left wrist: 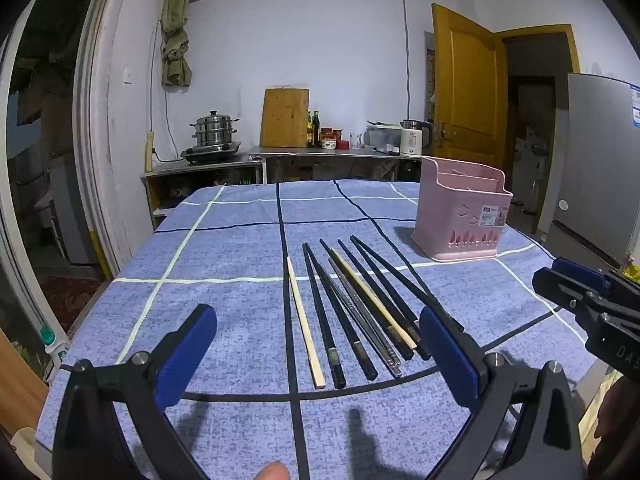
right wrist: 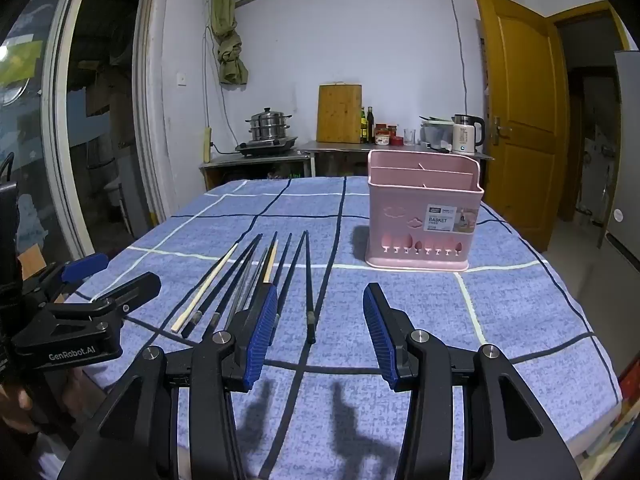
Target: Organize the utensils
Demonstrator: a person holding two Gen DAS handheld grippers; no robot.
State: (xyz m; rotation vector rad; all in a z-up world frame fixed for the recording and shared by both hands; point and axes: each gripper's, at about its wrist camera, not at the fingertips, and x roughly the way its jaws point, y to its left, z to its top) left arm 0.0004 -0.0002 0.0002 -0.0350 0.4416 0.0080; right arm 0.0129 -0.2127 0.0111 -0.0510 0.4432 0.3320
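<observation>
Several chopsticks (left wrist: 352, 312), black, pale wood and grey metal, lie side by side on the blue checked tablecloth (left wrist: 224, 248). In the left wrist view my left gripper (left wrist: 317, 314) hovers wide open just short of their near ends, touching none. A pink plastic utensil basket (left wrist: 464, 216) with inner dividers stands upright at the right rear, with no utensils showing in it. My right gripper (right wrist: 321, 292) is open and holds nothing; the chopsticks (right wrist: 248, 280) lie to its left and the basket (right wrist: 424, 216) ahead to the right. The left gripper (right wrist: 112, 276) shows at the left edge there.
Behind the table runs a steel counter (right wrist: 332, 146) with a steamer pot (right wrist: 268, 124), a cutting board (right wrist: 340, 114), bottles and a kettle (right wrist: 466, 134). A yellow door (right wrist: 520, 100) stands open at the right. The table's right edge (right wrist: 576, 300) drops off near the basket.
</observation>
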